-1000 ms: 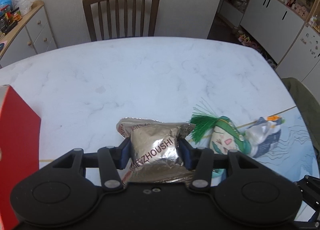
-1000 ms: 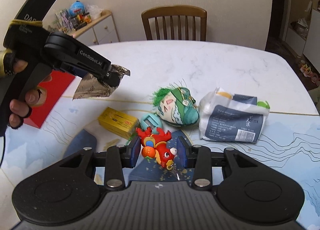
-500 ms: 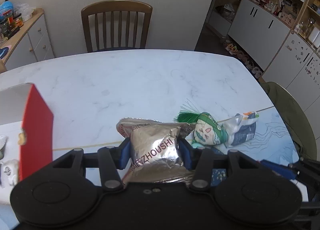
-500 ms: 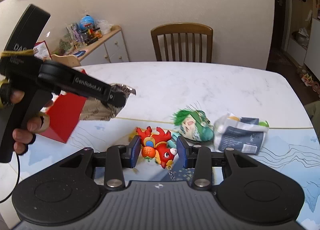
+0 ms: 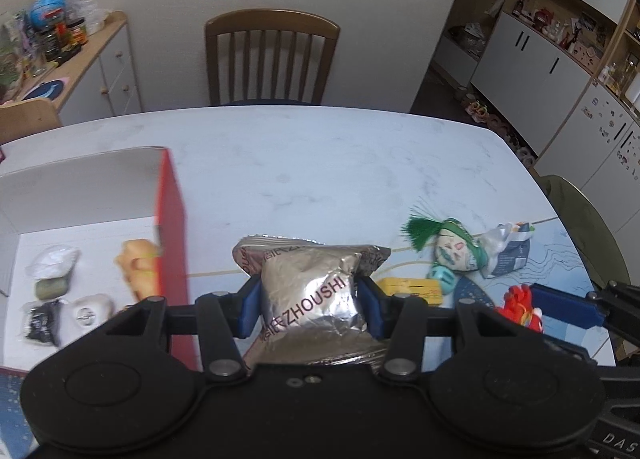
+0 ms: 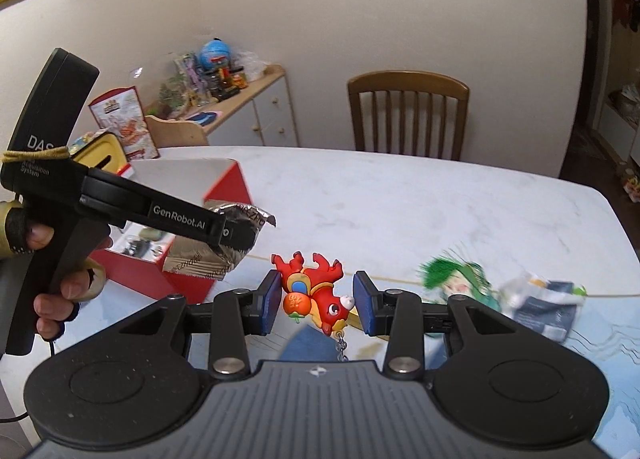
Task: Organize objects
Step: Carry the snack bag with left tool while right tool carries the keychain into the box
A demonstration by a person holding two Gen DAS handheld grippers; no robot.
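Gripping the silver foil snack packet [image 5: 310,291] across its middle, the left claw [image 5: 310,305] holds it clear of the surface [image 5: 320,163], just right of the red box [image 5: 174,243], presumably for dropping in beside the items already there. The right claw [image 6: 316,301] has its pads against the red toy keychain figure [image 6: 314,291], apparently clamped, lifted, chain dangling. A green-haired plush [image 5: 448,245] and yellow box [image 5: 412,287] lie unsorted.

Left gripper [image 5: 309,299]: clamped on a silver foil packet [image 5: 310,291], raised off the table.
Right gripper [image 6: 316,302]: closed around a red toy keychain [image 6: 314,291], lifted.
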